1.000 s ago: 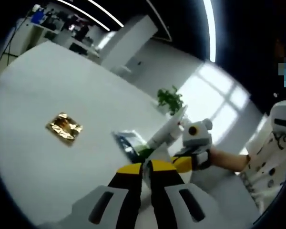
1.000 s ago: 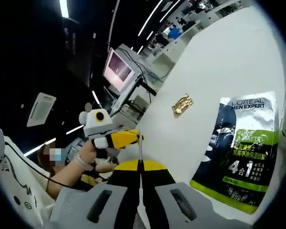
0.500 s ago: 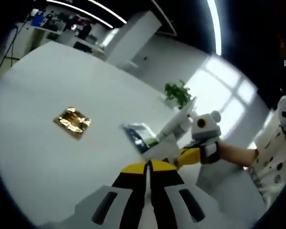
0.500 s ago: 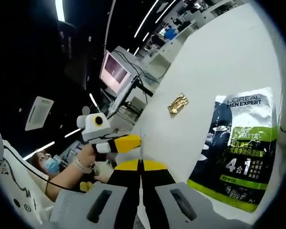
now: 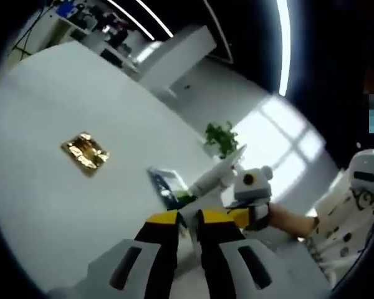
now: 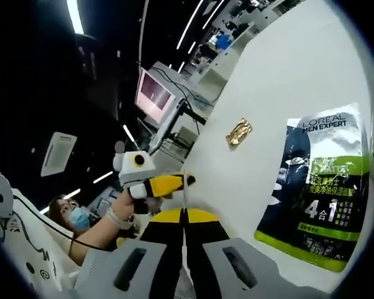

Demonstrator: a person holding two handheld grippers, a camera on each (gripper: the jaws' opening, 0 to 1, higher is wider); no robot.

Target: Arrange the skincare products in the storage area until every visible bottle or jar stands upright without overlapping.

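One white desk (image 5: 62,205) is seen in both views. One gold packet (image 5: 84,150) is seen lying flat on it, away from the edges. One dark pouch (image 6: 321,193) with green and white print is seen lying flat near the desk's edge, well apart from the gold packet. No bottles or jars can be made out.

The left gripper (image 5: 186,225) is seen with its two jaws a narrow gap apart, and nothing is held between them. The right gripper (image 6: 183,218) is seen with its two jaws pressed together, and nothing is held. Each gripper is held up above the desk by one hand (image 6: 132,210). One green plant (image 5: 221,139) is seen beyond the desk's far edge.
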